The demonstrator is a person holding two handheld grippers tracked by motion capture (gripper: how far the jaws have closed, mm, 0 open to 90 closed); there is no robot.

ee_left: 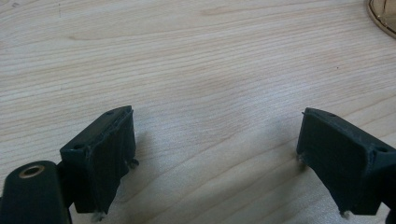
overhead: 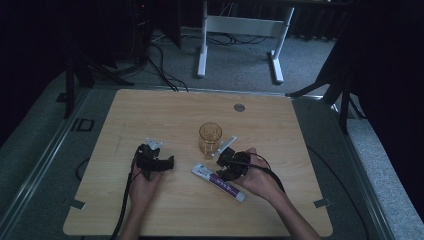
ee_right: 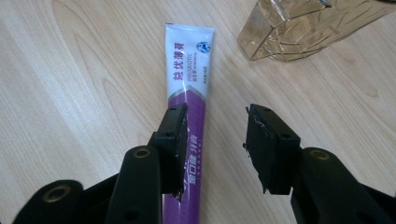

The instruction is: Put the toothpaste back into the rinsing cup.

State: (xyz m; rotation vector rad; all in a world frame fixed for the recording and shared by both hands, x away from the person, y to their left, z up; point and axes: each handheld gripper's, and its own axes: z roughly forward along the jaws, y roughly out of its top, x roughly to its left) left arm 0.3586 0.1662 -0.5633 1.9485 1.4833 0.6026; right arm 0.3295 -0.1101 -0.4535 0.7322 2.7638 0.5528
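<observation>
A white and purple toothpaste tube (overhead: 227,188) lies flat on the wooden table (overhead: 150,115), in front of an amber glass cup (overhead: 210,138) that stands upright. My right gripper (overhead: 220,167) hovers over the tube's middle, pointing left. In the right gripper view its jaws stand apart (ee_right: 217,135); the tube (ee_right: 187,70) runs under the left jaw and partly into the gap, with no pad pressing on it. The cup (ee_right: 299,28) shows at the top right. My left gripper (overhead: 169,162) rests to the cup's left, jaws wide open (ee_left: 215,135) over bare wood.
The cup's rim (ee_left: 383,16) peeks in at the top right of the left gripper view. A round metal grommet (overhead: 239,107) sits in the table's far side. A white desk frame (overhead: 240,30) and cables stand on the floor beyond.
</observation>
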